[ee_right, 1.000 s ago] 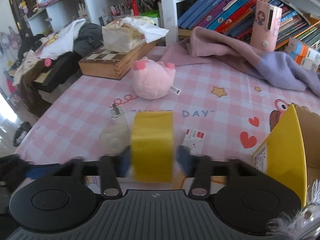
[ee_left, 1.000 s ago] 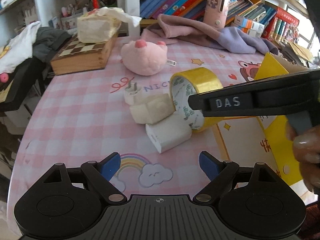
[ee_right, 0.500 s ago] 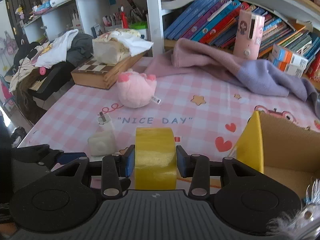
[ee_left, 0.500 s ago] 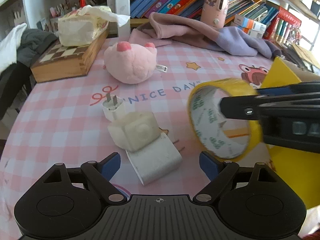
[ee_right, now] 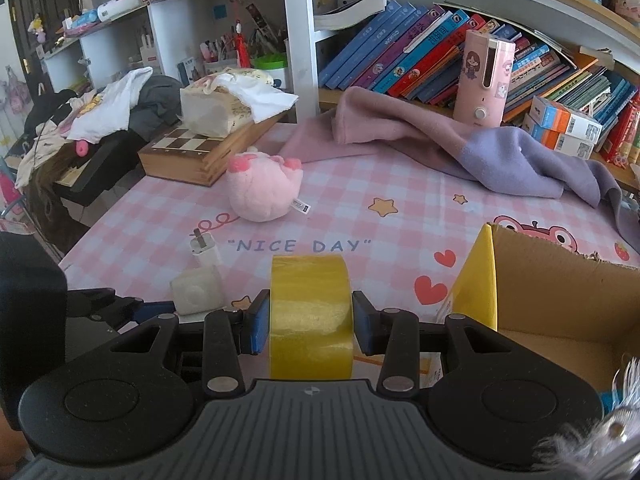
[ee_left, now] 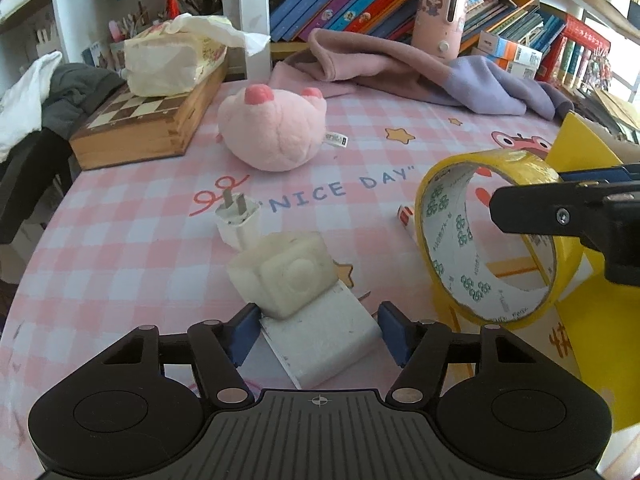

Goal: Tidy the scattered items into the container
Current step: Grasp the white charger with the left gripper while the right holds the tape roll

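Plug adapter (ee_left: 237, 222) behind cube (ee_left: 286, 274); cube on flat box (ee_left: 324, 338). Plush (ee_left: 272, 132) further back, chessboard box (ee_left: 144, 124) left. Tape roll (ee_left: 490, 236) right, beside carton (ee_right: 560, 316). All on counter (ee_left: 120, 240).

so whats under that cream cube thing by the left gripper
The cream cube rests partly on a white charger block. The block's far end is hidden beneath it.

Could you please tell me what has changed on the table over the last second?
The right gripper lifted the yellow tape roll off the table toward the cardboard box. The left gripper advanced around the white block, jaws closing. The plush pig and plug stayed put.
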